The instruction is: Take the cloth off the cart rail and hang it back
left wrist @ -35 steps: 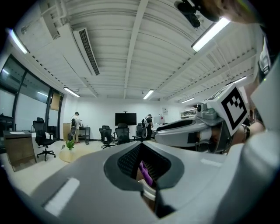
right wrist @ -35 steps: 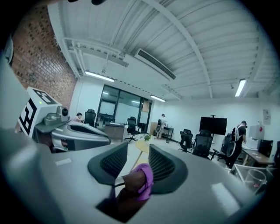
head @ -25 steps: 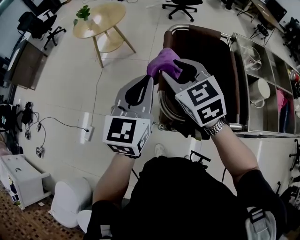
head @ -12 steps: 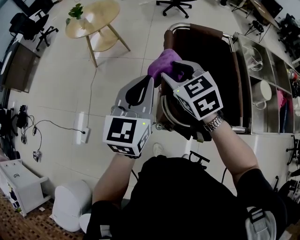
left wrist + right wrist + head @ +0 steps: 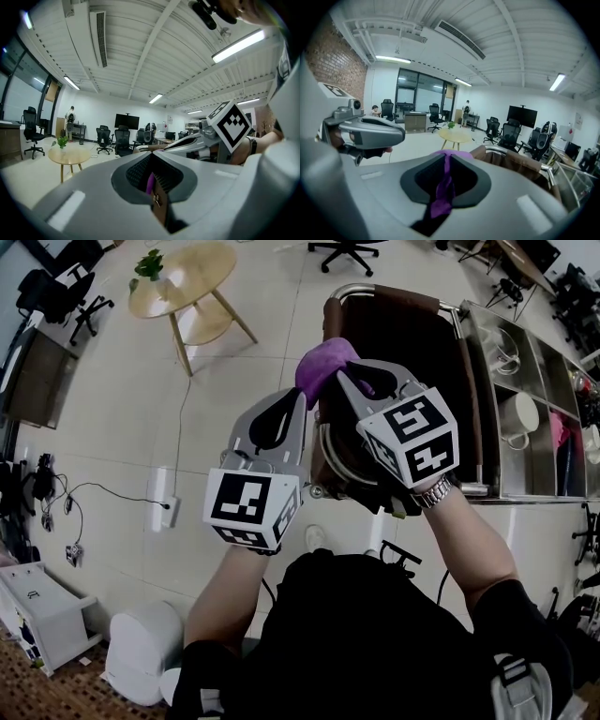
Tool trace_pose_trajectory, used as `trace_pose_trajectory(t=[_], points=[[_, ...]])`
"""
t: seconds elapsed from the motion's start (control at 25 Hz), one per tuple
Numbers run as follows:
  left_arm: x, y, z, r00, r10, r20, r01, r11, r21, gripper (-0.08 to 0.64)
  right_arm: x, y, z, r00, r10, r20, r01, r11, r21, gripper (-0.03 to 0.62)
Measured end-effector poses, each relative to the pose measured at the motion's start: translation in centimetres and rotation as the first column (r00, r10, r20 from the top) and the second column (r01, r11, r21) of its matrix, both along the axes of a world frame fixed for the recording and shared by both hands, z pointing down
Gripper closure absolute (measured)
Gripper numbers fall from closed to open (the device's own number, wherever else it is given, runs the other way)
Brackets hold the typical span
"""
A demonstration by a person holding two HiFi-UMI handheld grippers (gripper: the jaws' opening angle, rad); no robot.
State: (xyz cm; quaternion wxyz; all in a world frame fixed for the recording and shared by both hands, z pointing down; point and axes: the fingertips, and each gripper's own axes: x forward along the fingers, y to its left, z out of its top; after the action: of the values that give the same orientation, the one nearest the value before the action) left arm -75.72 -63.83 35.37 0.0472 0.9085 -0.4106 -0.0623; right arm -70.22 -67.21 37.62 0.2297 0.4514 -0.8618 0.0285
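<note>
The cart (image 5: 480,489) is standing just ahead of the person, and its brown-wrapped rail (image 5: 401,300) is curving round the far end, where a cloth would naturally hang. Both tools are crowding the near corner of that rail. The right gripper (image 5: 345,373) is angling down so that it is meeting the purple cloth (image 5: 323,360) from above. Its jaws have just been closing, and the fabric is now bunching between the pads. The left gripper (image 5: 301,399) is lying level alongside, its jaws nearly together on a thin purple edge, with something brown beside it that I cannot identify. I would guess two grips are sharing the cloth so it is lifting off evenly instead of dragging along the rail.
</note>
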Motion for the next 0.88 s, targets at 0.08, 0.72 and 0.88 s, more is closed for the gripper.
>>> trace_pose_trajectory(t=[0.08,0.72,0.88], points=[[0.2,1.0,-0.6,1.0,-0.004,-0.006,0.004,1.0,0.006,0.56,0.0,1.3,-1.9,1.0,-0.005,0.016,0.004,0.999,0.042,0.556],[9.6,20.4,-3.9,0.998,-0.039,0.051,0.034,0.996,0.086,0.56,9.4,23.0,-12.7,0.981,-0.109,0.163,0.045,0.935,0.353,0.558],[11.4,25.3,-4.2,0.997,-0.066,0.045,0.06,0.991,0.123,0.56,11.7,28.9,-13.4,0.976,-0.134,0.174,0.054,0.914,0.402,0.56]])
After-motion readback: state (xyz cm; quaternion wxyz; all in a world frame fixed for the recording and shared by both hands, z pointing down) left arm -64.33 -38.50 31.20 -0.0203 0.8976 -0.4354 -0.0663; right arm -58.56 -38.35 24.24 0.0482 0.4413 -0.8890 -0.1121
